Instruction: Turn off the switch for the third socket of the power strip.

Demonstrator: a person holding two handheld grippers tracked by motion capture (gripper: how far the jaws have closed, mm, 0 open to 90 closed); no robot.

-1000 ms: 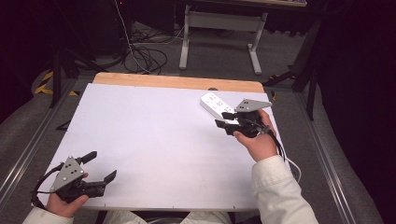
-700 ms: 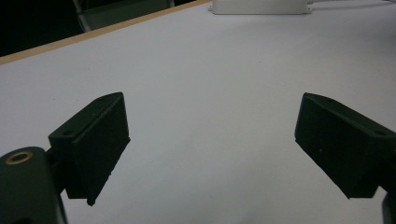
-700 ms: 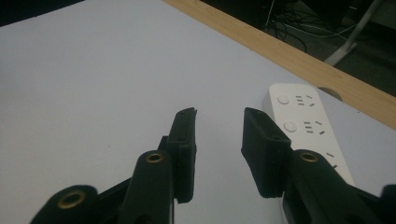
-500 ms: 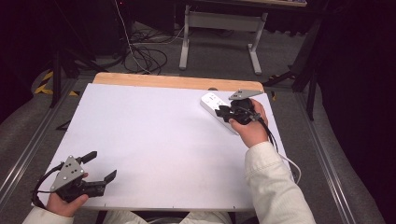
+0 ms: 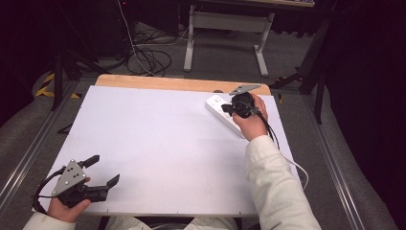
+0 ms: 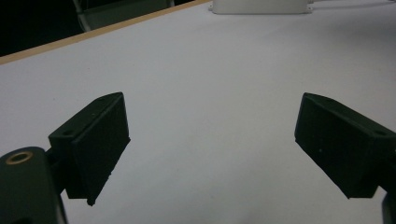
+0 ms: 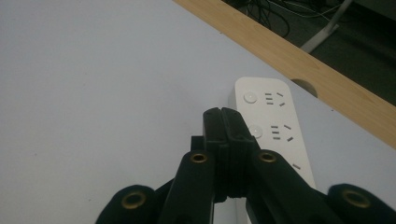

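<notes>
Right gripper (image 7: 223,112), jaws just pressed together on nothing, hovers over the white plastic power strip (image 7: 275,135) at upper right, its long axis running along them; left gripper (image 5: 103,171), jaws spread, sits far off

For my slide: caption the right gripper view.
Right gripper, jaws shut and empty, poised over the white power strip near the table's wooden edge.

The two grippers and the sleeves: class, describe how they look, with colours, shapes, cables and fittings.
Both grippers are black. The left gripper carries a grey three-cornered plate and a looping black cable; its fingers are blocky wedges. The right gripper has brass-coloured rivets at its joints and a trailing black cable. The sleeves are pale cream.
</notes>
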